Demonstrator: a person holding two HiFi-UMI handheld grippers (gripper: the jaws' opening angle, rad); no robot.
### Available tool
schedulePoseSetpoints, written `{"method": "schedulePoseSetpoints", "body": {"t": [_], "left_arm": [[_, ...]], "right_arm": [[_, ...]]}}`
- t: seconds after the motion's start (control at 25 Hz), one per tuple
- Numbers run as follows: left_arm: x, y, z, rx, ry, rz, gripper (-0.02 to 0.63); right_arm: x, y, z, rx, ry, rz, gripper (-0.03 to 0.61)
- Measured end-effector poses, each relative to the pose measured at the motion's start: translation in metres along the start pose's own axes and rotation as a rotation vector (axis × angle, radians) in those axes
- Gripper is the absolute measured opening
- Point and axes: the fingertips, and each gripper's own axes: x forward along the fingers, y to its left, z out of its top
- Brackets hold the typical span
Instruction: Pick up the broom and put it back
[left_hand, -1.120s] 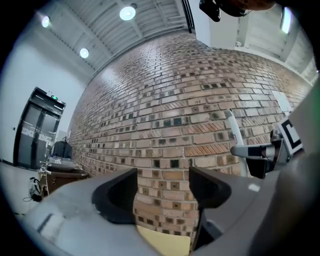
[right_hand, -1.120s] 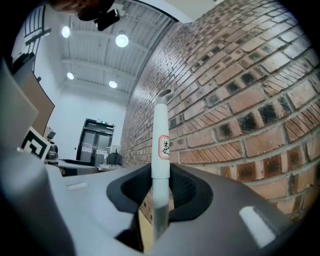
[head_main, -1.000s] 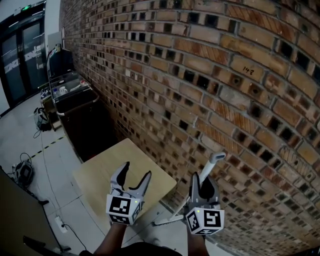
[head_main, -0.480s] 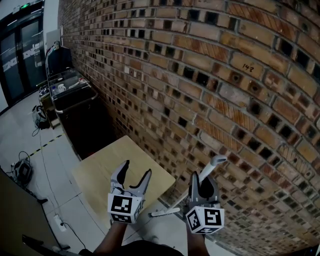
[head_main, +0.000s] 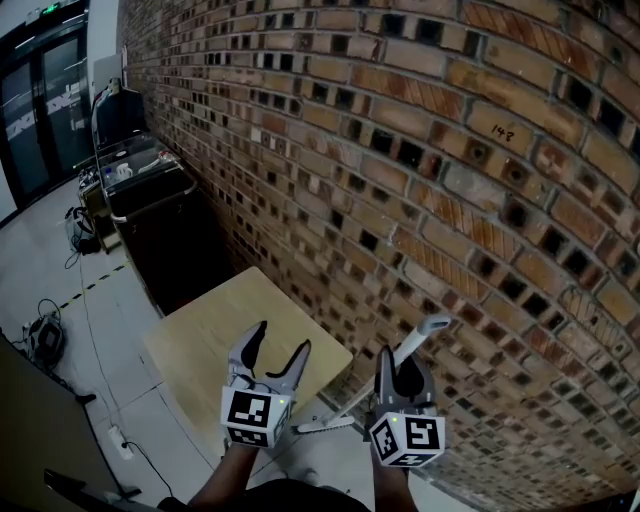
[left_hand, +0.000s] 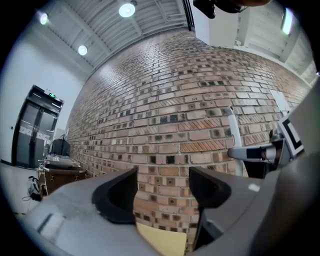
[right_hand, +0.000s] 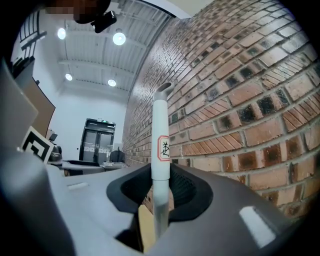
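- The right hand-held gripper (head_main: 400, 368) is clamped tight on the white handle of the one broom (right_hand: 160, 140), close beside the brick wall (head_main: 450, 150).
- The left hand-held gripper (head_main: 281, 342) is empty, its jaws wide apart, above the single tabletop (head_main: 200, 340).
- Farther along the wall stands one dark cart (head_main: 150, 200).

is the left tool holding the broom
No, the left tool is open, with only the brick wall showing between its jaws.
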Motion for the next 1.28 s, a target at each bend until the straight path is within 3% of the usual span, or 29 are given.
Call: {"method": "schedulePoseSetpoints", "body": {"t": [0.32, 0.72, 0.88, 1.28], "left_arm": [[0.01, -0.017, -0.025, 0.047, 0.049, -0.041, 0.327], [0.031, -0.042, -0.08, 0.009, 0.112, -0.132, 0.327], [0.043, -0.051, -0.106, 0.0, 0.145, -0.164, 0.327], [0.075, -0.055, -0.177, -0.003, 0.232, -0.19, 0.325]], "right_arm": [[-0.004, -0.01, -0.043, -0.017, 0.085, -0.038, 0.103], [-0.018, -0.035, -0.149, -0.019, 0.315, -0.098, 0.103], [-0.017, -0.045, -0.202, -0.023, 0.406, -0.081, 0.103], [-0.013, -0.074, -0.375, 0.043, 0.713, -0.066, 0.101]]}}
